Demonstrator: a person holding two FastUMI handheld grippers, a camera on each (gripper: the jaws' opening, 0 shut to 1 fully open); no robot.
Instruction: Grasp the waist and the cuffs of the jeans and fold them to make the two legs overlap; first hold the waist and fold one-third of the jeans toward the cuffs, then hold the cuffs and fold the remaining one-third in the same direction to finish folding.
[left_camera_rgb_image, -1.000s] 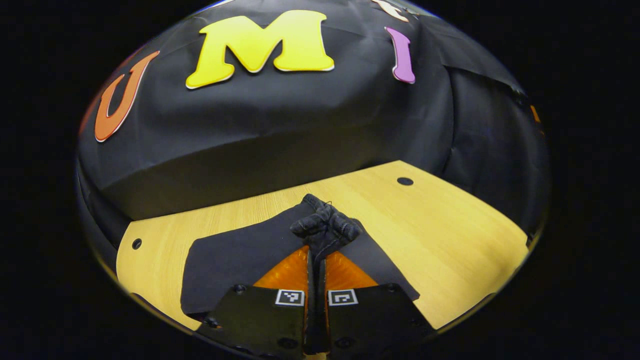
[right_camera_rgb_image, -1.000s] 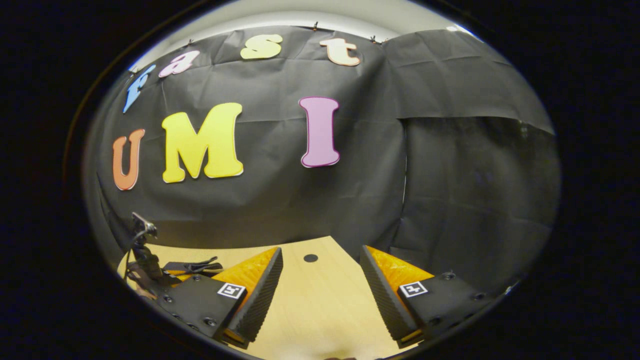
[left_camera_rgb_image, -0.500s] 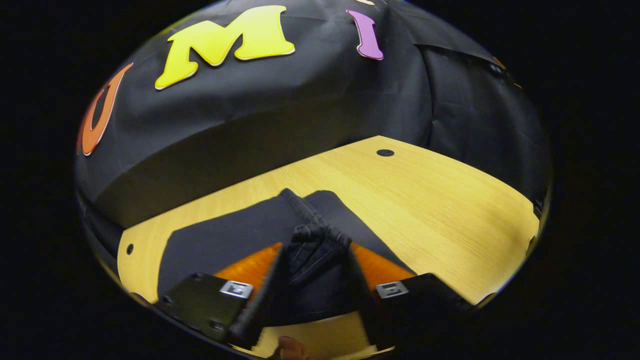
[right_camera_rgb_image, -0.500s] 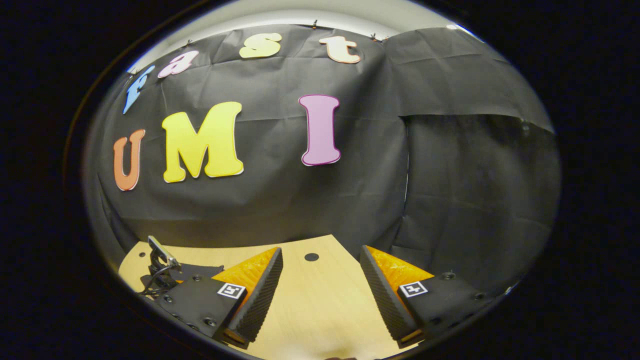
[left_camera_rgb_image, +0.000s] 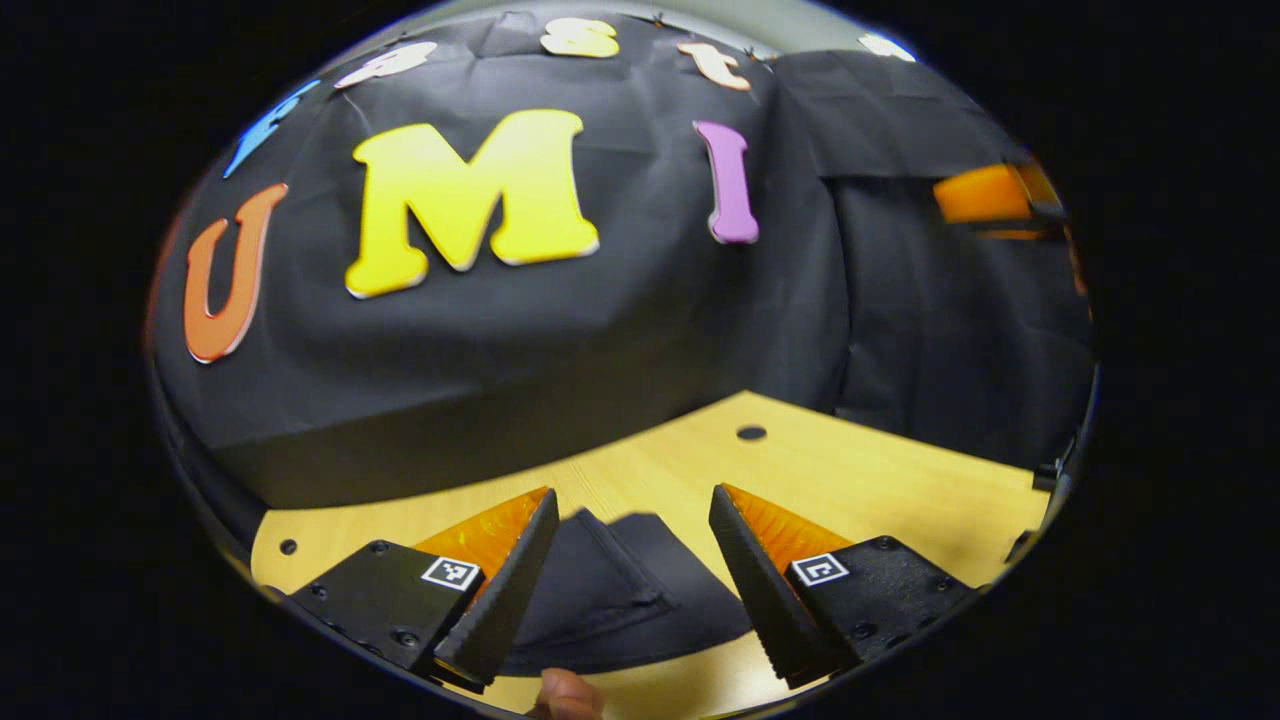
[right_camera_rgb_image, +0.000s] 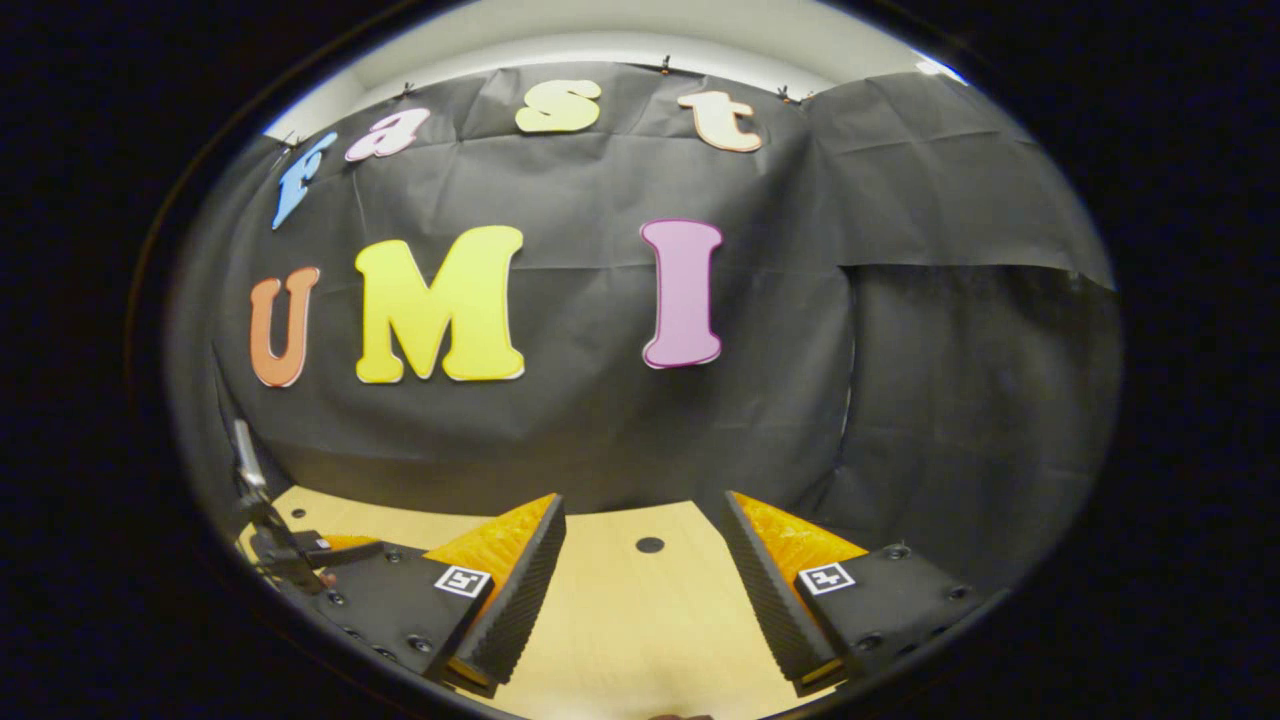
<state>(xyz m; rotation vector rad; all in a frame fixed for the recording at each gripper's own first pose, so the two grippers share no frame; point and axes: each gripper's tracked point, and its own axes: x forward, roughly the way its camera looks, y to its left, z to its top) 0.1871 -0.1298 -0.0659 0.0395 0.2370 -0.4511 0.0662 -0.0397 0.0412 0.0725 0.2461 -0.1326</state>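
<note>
The dark jeans (left_camera_rgb_image: 610, 595) lie folded and flat on the wooden table (left_camera_rgb_image: 880, 480), low in the left gripper view. My left gripper (left_camera_rgb_image: 631, 498) hangs open just above them, one finger on each side of the cloth and neither touching it. A stitched seam runs across the top layer. My right gripper (right_camera_rgb_image: 642, 500) is open over bare table (right_camera_rgb_image: 620, 620), with nothing between its fingers. Far left in the right gripper view, the left gripper (right_camera_rgb_image: 275, 530) shows small with its cable. The right gripper (left_camera_rgb_image: 985, 195) is a blur at the upper right of the left gripper view.
The table has a round hole (left_camera_rgb_image: 750, 433) beyond the jeans, which is the round hole (right_camera_rgb_image: 650, 545) ahead of my right fingers. A smaller hole (left_camera_rgb_image: 288, 547) sits near the table's left corner. A person's fingertip (left_camera_rgb_image: 565, 695) shows at the bottom edge. The black cloth wall stands behind the table.
My left gripper opened and let go of the bunched jeans cloth, which now lies flat, and then drew up and back. The right gripper tilted up slightly and stayed open.
</note>
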